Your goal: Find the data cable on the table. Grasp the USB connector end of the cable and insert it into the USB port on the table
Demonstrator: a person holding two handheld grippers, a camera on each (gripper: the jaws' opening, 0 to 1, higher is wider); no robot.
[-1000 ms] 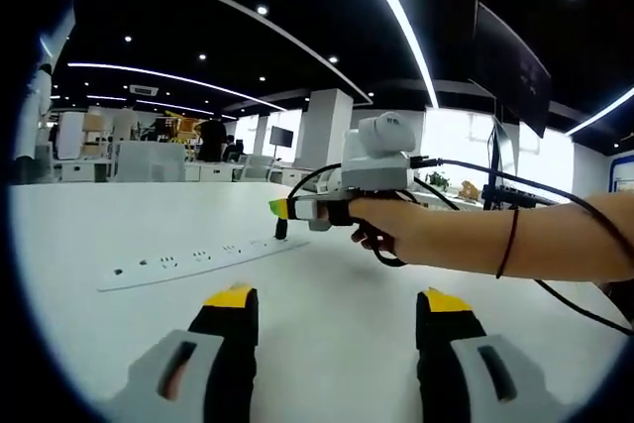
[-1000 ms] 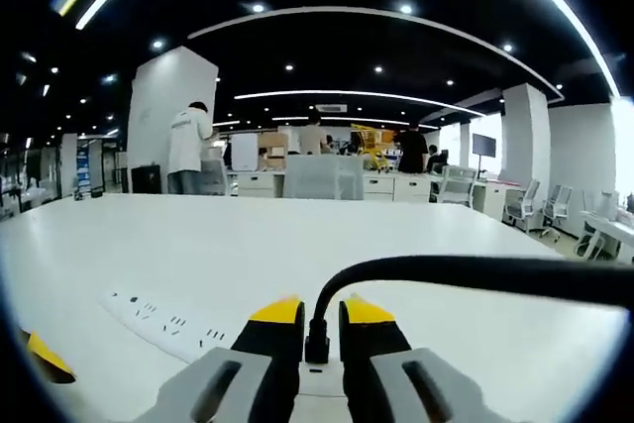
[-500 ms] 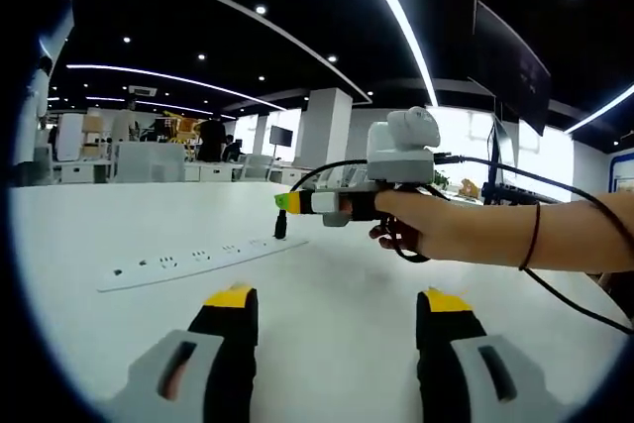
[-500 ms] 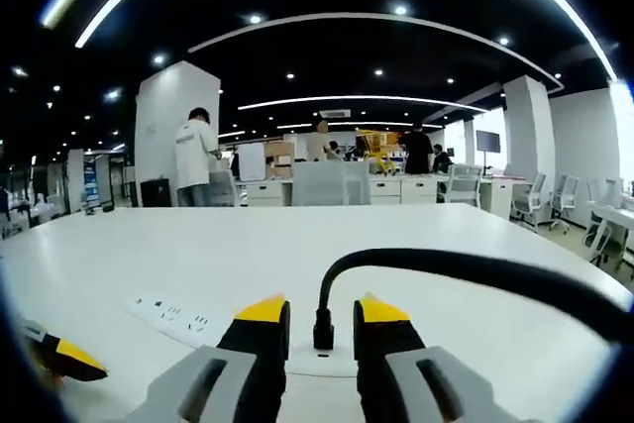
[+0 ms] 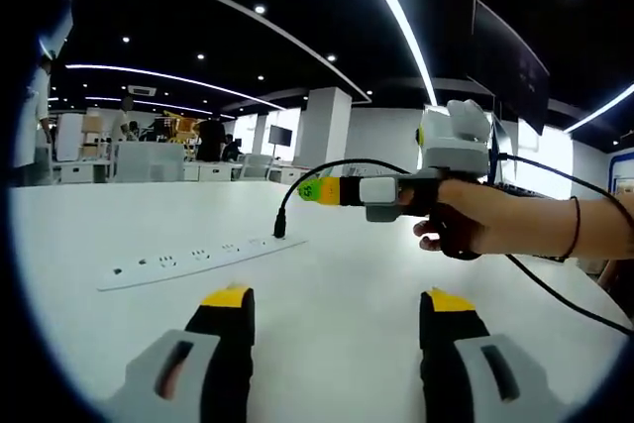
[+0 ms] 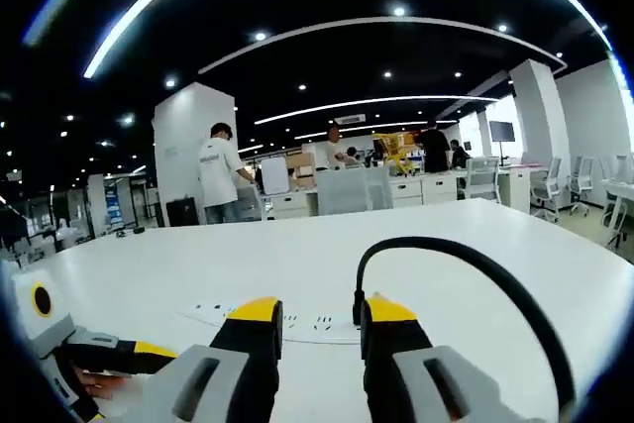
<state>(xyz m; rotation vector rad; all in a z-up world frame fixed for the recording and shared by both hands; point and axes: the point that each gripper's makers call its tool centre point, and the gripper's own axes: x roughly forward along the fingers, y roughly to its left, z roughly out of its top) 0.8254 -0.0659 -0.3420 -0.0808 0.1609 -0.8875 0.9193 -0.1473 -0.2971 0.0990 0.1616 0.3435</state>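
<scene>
Data cable (image 5: 280,226) sitting plugged in power strip (image 5: 188,263), eleven o'clock of left gripper (image 5: 332,296) gaping wide, right gripper (image 6: 320,306) hovering parted, empty

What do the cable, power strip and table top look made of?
Black round cable: likely rubber-sheathed, matte; bends in a smooth arc. Long flat white power strip: seemingly hard moulded plastic, crisp socket slots. Broad white table top: perhaps laminate, smooth, no grain.
</scene>
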